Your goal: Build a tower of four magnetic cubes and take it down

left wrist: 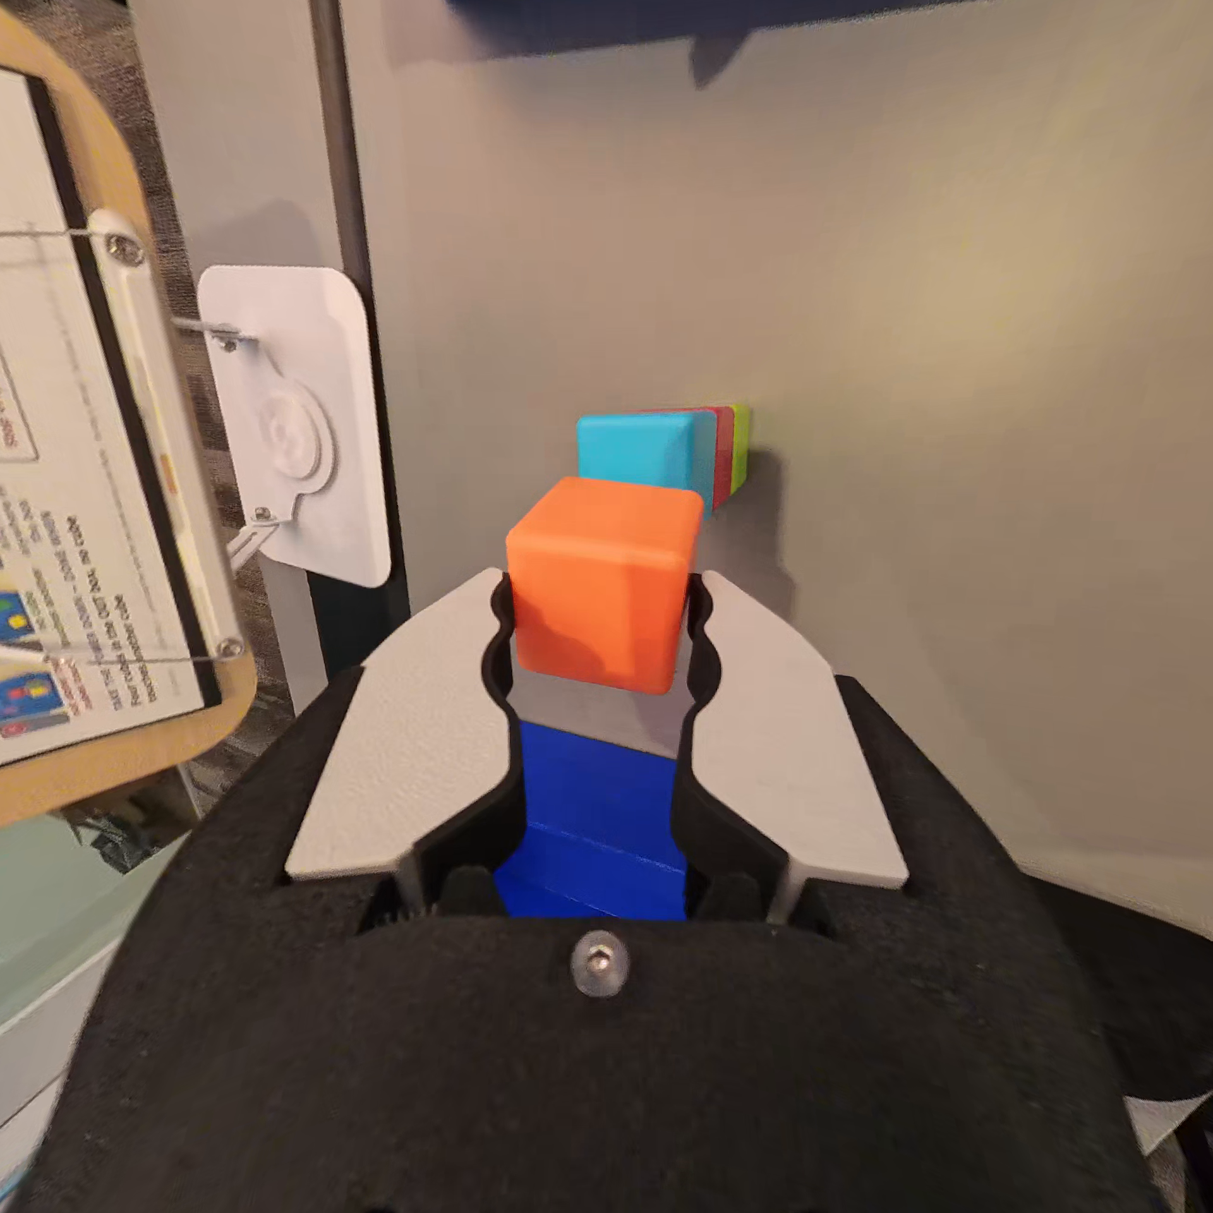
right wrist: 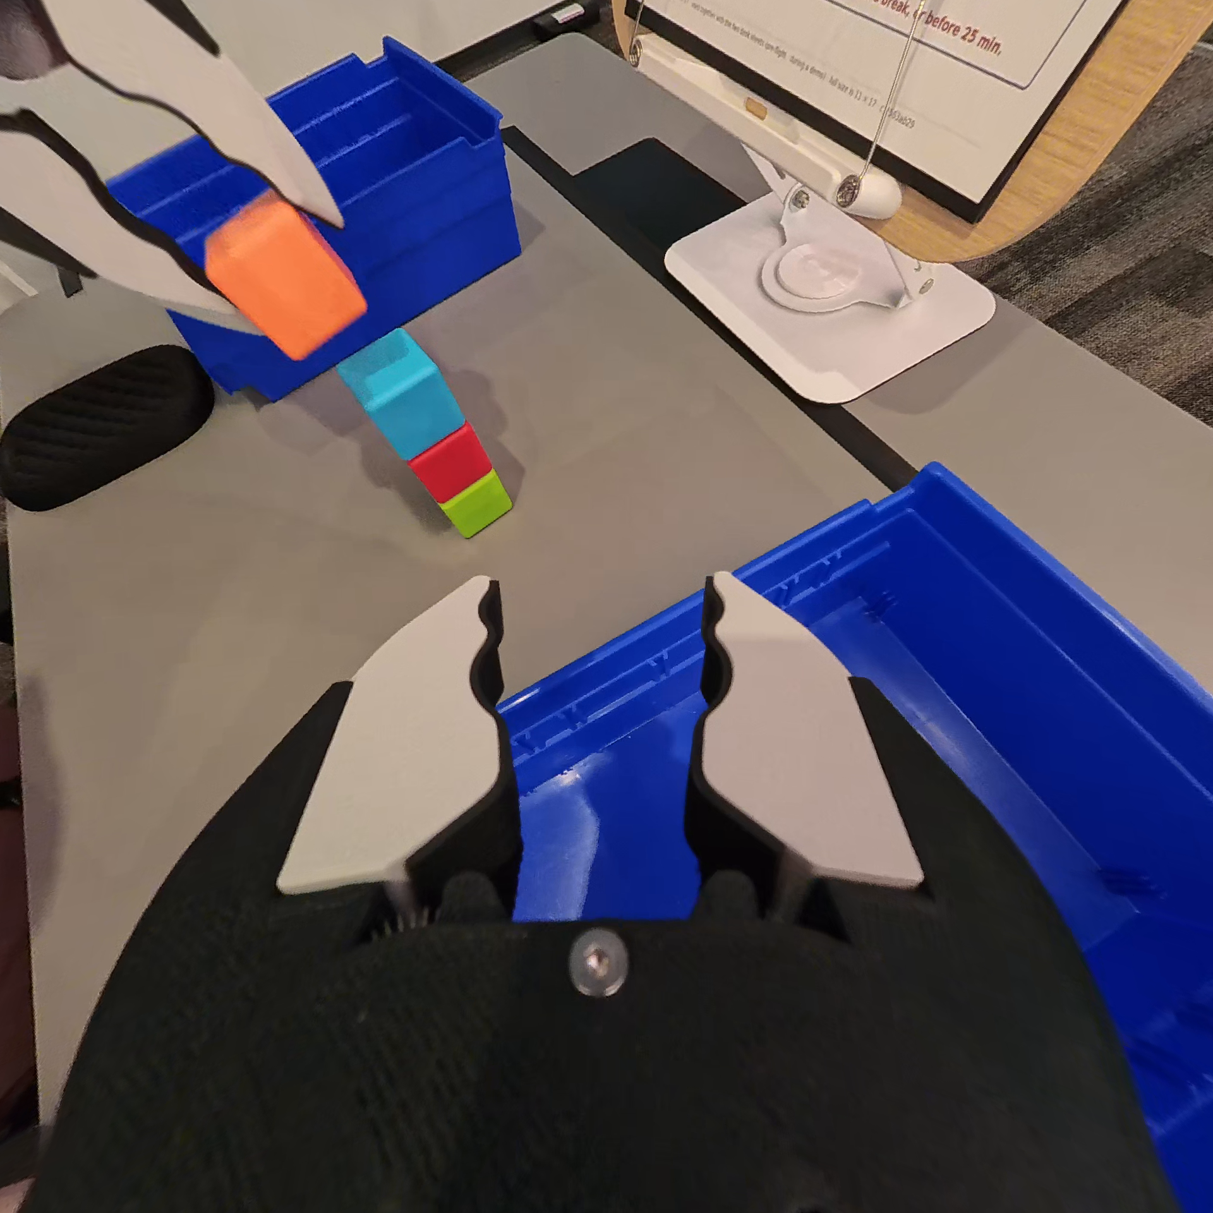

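The right tongs (right wrist: 600, 614) gape empty above the near blue bin's rim (right wrist: 656, 663), bare grey table (right wrist: 197, 591) ahead. Beyond stands a lime, red and cyan stack (right wrist: 436, 433). Just above it, not touching, the left tongs (left wrist: 598, 594) clamp the orange cube (left wrist: 600, 591), a second blue bin (right wrist: 420, 177) behind.

From straight above, the red cube (left wrist: 724, 453) and green cube (left wrist: 741, 446) show only as thin slivers behind the cyan cube (left wrist: 633, 453). The orange cube (left wrist: 600, 591) covers part of the cyan one, so any gap between them cannot be judged there. The near blue bin (right wrist: 984, 656) runs off the right edge. The printed sheet (left wrist: 79, 459) on the stand is blurred.
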A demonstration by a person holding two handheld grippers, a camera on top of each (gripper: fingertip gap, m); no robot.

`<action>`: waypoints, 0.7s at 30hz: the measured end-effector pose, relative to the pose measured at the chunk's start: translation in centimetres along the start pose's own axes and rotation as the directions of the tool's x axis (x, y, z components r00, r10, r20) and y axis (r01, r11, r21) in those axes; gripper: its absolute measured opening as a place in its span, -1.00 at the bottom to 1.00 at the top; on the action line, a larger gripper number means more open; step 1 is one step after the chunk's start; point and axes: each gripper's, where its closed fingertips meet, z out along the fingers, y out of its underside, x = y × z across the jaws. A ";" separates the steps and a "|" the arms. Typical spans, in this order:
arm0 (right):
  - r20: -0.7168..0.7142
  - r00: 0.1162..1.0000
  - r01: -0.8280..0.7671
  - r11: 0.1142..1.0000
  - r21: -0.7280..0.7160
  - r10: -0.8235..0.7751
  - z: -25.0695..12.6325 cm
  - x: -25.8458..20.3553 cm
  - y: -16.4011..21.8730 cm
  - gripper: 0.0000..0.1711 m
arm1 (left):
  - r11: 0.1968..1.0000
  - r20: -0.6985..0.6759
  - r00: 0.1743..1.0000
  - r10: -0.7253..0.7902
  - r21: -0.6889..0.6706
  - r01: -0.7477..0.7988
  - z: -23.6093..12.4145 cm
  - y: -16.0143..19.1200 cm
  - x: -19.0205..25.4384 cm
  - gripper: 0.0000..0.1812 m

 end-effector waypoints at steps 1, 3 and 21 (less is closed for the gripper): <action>0.001 1.000 0.002 1.000 0.000 -0.002 0.0 0.0 0.0 -0.30 | 1.000 -0.008 1.000 0.004 -0.004 -0.004 0.4 -0.3 0.1 -0.44; 0.004 1.000 0.002 1.000 0.001 -0.002 0.0 -0.1 0.0 -0.30 | 1.000 -0.013 1.000 0.007 -0.018 -0.007 0.9 -0.5 -0.1 -0.44; 0.021 1.000 0.011 0.998 -0.059 -0.009 1.1 -0.2 1.0 -0.30 | 0.992 -0.010 0.998 -0.065 0.104 0.066 2.7 -1.3 -0.8 -0.10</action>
